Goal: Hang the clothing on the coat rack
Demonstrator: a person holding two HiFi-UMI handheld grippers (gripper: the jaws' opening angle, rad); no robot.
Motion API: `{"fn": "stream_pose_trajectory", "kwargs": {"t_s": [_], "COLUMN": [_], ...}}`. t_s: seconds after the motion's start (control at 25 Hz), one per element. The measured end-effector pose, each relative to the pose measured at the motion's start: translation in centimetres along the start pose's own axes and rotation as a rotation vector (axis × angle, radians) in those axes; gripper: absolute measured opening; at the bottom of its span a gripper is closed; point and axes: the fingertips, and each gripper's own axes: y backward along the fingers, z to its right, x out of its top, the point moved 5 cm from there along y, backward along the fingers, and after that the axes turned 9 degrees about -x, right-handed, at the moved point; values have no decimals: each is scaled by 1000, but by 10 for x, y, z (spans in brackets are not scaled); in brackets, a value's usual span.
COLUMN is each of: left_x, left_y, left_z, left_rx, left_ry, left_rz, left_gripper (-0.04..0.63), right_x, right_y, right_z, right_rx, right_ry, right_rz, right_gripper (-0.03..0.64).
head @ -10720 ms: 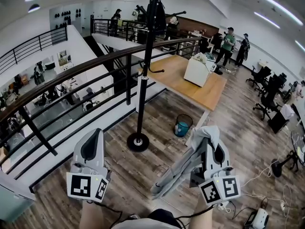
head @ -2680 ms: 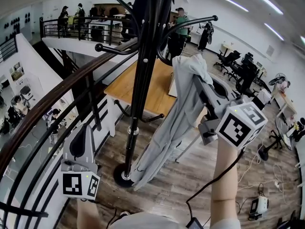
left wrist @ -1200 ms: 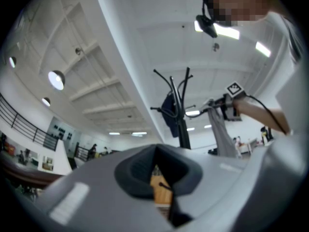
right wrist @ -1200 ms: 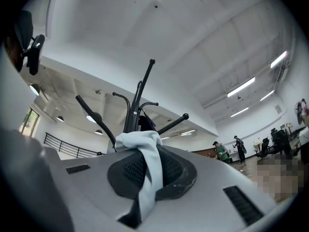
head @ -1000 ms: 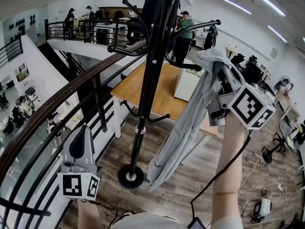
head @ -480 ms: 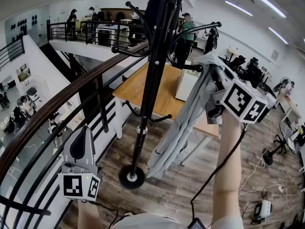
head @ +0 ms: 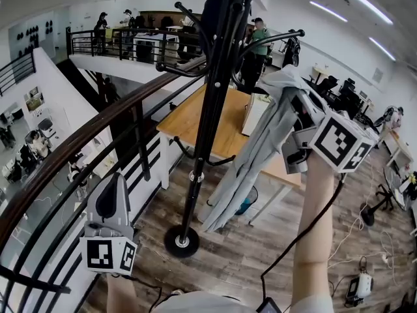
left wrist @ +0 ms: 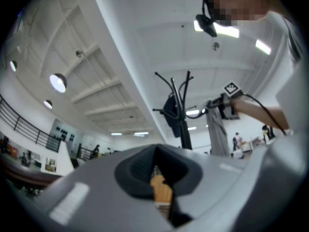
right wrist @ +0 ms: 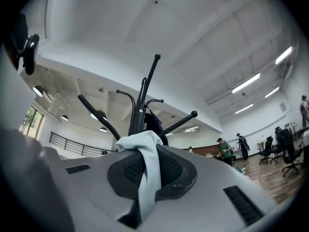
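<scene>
The black coat rack (head: 210, 109) stands on a round base (head: 181, 241) beside the railing, with a dark garment (head: 212, 8) on its top hooks. My right gripper (head: 294, 100) is raised to the rack's right and shut on the top of a light grey garment (head: 257, 149). The garment hangs down loose, close to a lower hook (head: 251, 90). In the right gripper view the grey cloth (right wrist: 145, 163) is pinched in the right gripper (right wrist: 145, 149), and the rack's arms (right wrist: 140, 105) rise just beyond. My left gripper (head: 118, 181) is held low at the left, shut and empty (left wrist: 157, 170).
A dark curved railing (head: 98, 122) runs behind the rack over an open drop. A wooden table (head: 215, 126) and a blue bucket (head: 246, 201) lie beyond the garment. People (head: 259, 38) stand at the back, office chairs (head: 339, 90) at the right, cables and a device (head: 358, 282) on the floor.
Earlier the right gripper held the garment low. It now holds it high beside the rack's hooks. Over the last second the hanging cloth swung slightly toward the pole. The left gripper stayed put.
</scene>
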Motion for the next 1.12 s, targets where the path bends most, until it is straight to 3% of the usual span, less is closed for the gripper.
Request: {"fn": "stream_pose_trajectory", "kwargs": {"t_s": [0.16,0.44,0.68,1.12], "left_x": [1,0,-1,1], "left_y": [1,2,-1,3], "left_z": [0,-3,-1,-1], "left_rx": [-2,8,-4,2], "left_ry": [4,5,5,3], "left_rz": [-2,2,5,0], "left_gripper": [9,9,9,9], "right_x": [-10,-19,-40,-75], "right_y": [-1,10,14,-10], "right_z": [2,-4,-5,-24], "right_rx": [-55,20,158,128], "right_ry": [97,46,-85,-37], "right_rz": [-30,-46,-99,-164], "right_gripper": [9,9,11,11]}}
